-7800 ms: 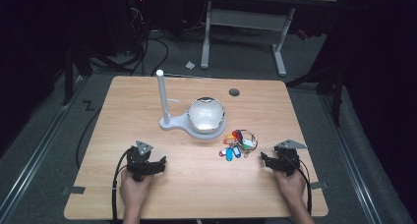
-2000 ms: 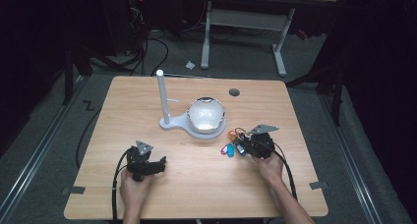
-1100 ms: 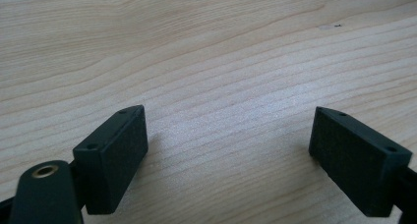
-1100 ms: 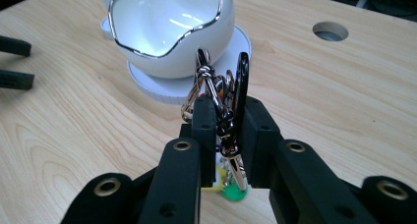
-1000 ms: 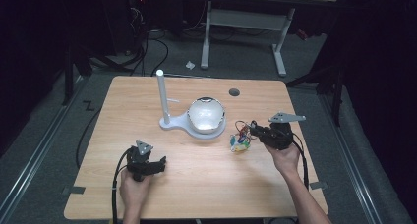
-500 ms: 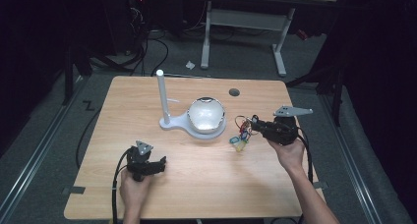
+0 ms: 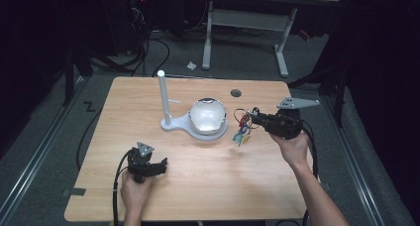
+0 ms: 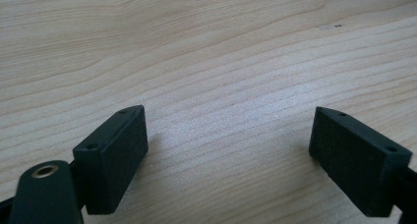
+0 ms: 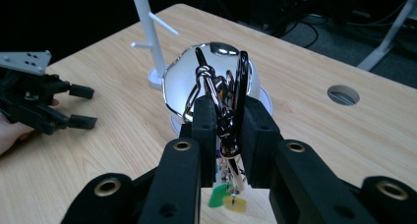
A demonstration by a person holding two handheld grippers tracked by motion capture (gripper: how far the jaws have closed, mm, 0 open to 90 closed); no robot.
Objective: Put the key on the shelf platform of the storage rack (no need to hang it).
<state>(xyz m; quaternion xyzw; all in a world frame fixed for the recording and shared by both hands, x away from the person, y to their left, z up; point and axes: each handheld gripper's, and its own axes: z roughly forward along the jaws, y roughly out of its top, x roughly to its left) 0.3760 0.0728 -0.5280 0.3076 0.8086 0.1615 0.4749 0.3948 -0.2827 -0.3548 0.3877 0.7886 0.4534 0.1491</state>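
Gripping: a bunch of keys is pinched between the pressed-together jaws of the right gripper, right of centre in the high view.
Keys: held above the wooden table, beside the white stand.
Left gripper: jaws spread, nothing between, lower left.

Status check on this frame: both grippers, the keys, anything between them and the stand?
Right gripper shut on key bunch, lifted off table. Left gripper open, idle. White peg stand beyond dome.
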